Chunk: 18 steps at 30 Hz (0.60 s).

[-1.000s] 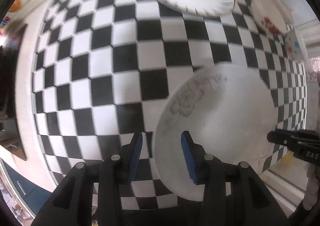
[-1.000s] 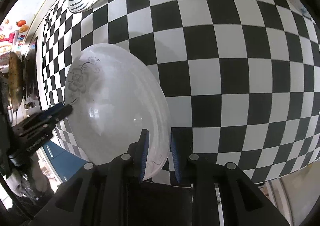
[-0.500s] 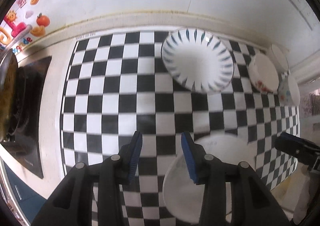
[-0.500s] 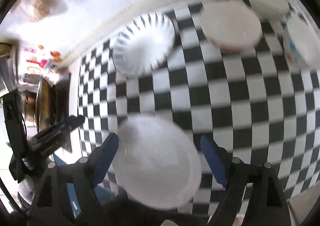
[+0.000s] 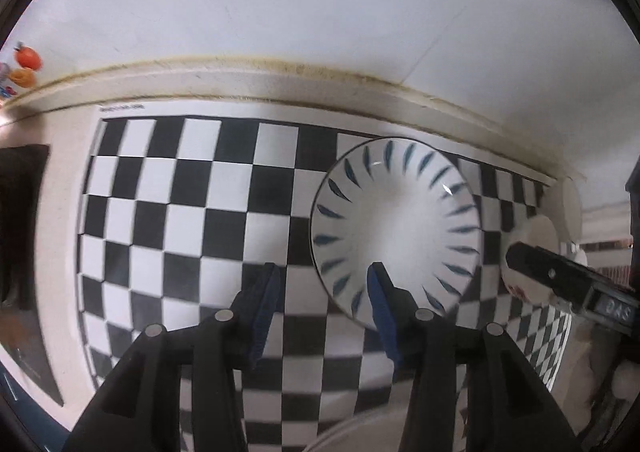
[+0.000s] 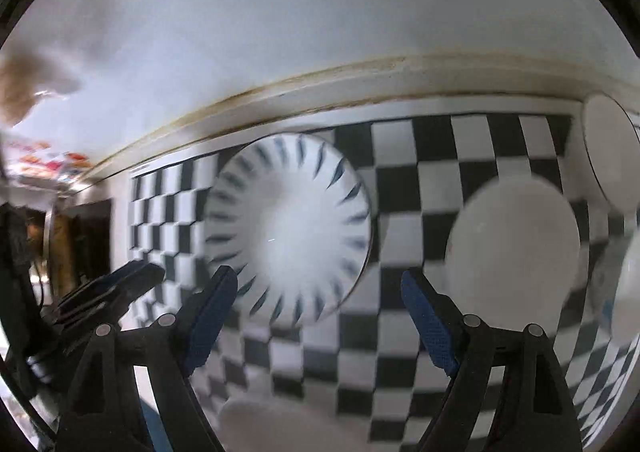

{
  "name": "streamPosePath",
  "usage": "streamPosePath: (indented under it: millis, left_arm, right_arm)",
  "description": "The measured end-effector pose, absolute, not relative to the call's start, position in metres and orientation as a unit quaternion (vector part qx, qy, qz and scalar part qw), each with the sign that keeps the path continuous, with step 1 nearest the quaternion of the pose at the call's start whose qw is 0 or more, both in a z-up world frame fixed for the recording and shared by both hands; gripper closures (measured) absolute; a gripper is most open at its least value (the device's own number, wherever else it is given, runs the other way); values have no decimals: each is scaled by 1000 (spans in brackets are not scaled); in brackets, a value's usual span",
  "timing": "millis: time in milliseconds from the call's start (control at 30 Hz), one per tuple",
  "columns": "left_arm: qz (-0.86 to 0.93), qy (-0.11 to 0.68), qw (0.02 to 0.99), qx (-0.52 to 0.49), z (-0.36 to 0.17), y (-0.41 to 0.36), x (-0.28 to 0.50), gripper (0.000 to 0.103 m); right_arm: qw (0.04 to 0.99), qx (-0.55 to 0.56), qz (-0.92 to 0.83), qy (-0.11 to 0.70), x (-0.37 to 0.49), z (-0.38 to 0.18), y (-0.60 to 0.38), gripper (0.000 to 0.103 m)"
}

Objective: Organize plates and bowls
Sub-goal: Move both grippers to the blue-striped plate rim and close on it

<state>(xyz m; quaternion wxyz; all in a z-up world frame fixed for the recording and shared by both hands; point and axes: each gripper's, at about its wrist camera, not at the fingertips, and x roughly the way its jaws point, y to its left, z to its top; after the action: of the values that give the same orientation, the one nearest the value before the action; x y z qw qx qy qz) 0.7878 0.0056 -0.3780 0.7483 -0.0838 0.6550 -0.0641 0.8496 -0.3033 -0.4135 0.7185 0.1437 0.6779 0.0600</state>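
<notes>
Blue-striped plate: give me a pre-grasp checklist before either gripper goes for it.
1. Left gripper jaws open, empty: ok.
2. Right gripper jaws open wide, empty: ok.
3. Blue-striped plate lying flat on the checkered mat: ok.
4. Nothing on the plate: ok.
5. Plate apart from the white bowl to its right: ok.
6. Rim between either gripper's jaws: not ok.

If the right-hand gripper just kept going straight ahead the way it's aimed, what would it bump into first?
Probably the checkered mat, in the gap between the striped plate and the white bowl. The right gripper is open and holds nothing. Blur makes depth uncertain.
</notes>
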Motion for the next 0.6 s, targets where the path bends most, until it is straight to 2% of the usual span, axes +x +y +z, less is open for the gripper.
streamPosePath:
  millis: [167, 433, 500, 533, 600]
  left_arm:
    - [-66, 691, 709, -120, -424, 9, 810, 60]
    - [-82, 709, 689, -125, -454, 1, 817, 62]
    - [-88, 704, 695, -117, -453, -4, 816, 71]
    - [-95, 703, 696, -111, -453, -7, 815, 73]
    - [-92, 702, 700, -100, -453, -10, 814, 74]
  right_arm:
    - [685, 133, 53, 714, 884, -457, -304, 31]
    - [664, 93, 49, 740, 905, -489, -301, 39]
    - [655, 99, 58, 747, 908, -492, -301, 47]
    - [647, 106, 69, 752, 909, -494, -301, 62]
    - [639, 100, 71, 759, 909, -499, -301, 67]
